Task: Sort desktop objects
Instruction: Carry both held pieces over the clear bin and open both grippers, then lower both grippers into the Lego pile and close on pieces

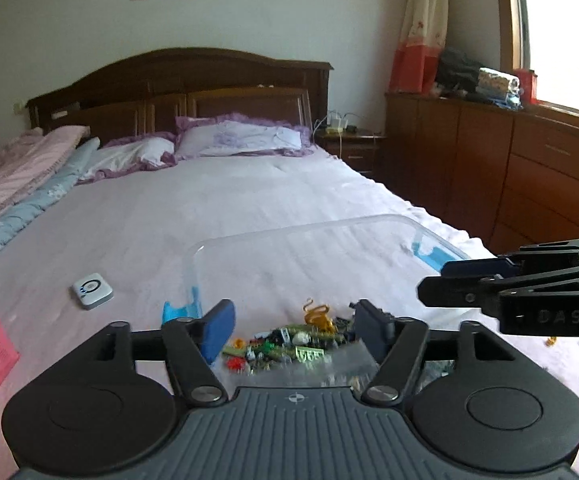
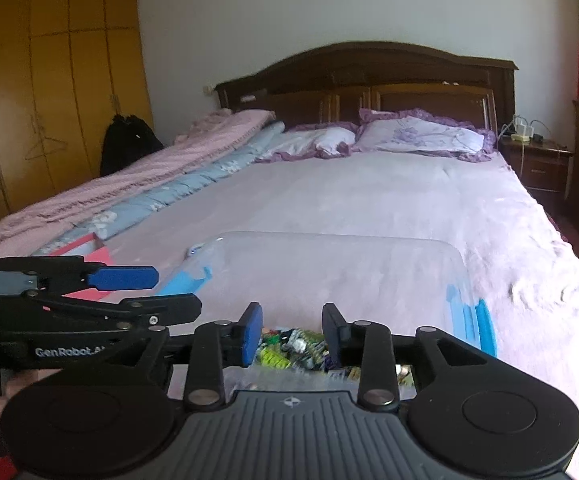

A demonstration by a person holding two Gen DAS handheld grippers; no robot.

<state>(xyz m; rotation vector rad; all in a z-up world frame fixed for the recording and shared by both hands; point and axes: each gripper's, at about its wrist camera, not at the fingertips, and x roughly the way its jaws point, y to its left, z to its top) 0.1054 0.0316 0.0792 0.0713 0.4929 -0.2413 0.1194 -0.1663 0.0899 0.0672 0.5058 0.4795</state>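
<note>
I have both grippers over the clear plastic bin (image 1: 369,228) on the bed. My left gripper (image 1: 295,330) stands wide apart, my right gripper (image 2: 291,334) half apart, both empty. The small toy pieces (image 1: 289,344) lie heaped just ahead and below both, equally near.

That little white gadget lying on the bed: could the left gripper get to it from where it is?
Probably yes. The white gadget lies in the open on the sheet, left of the clear box; the left gripper is open and empty.
</note>
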